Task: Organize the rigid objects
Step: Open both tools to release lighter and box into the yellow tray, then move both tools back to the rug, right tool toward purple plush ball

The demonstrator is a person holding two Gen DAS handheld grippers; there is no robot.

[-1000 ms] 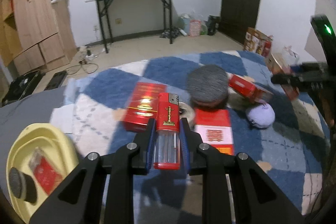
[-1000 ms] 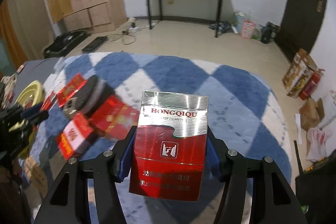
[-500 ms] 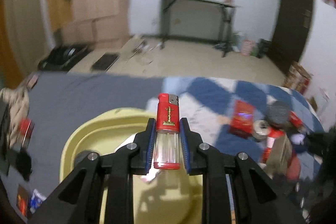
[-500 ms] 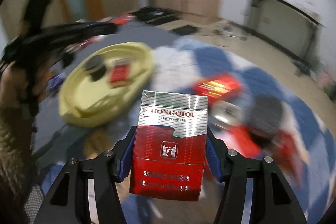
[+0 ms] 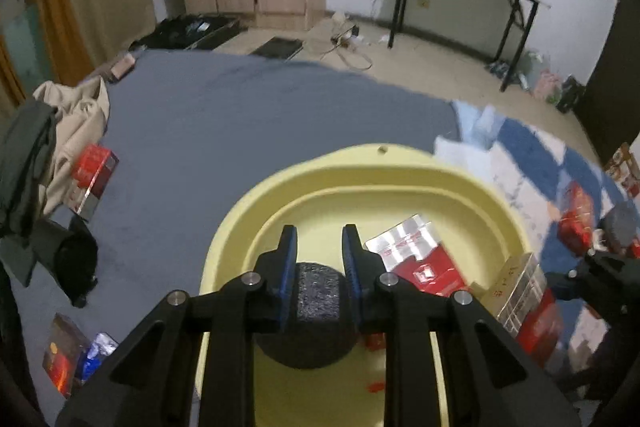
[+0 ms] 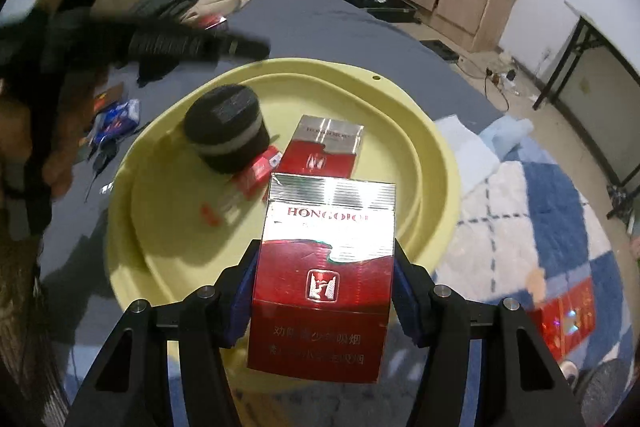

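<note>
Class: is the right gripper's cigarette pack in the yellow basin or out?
Out: right gripper clamps cigarette pack above yellow basin.

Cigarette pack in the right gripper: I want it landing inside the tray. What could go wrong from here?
The cigarette pack, clamped in the right gripper, seems to sit over the near rim of the yellow tray; released here, it might clip the rim and fall outside. The tray holds a dark round pad and another pack, so it could land on them and slide.
</note>
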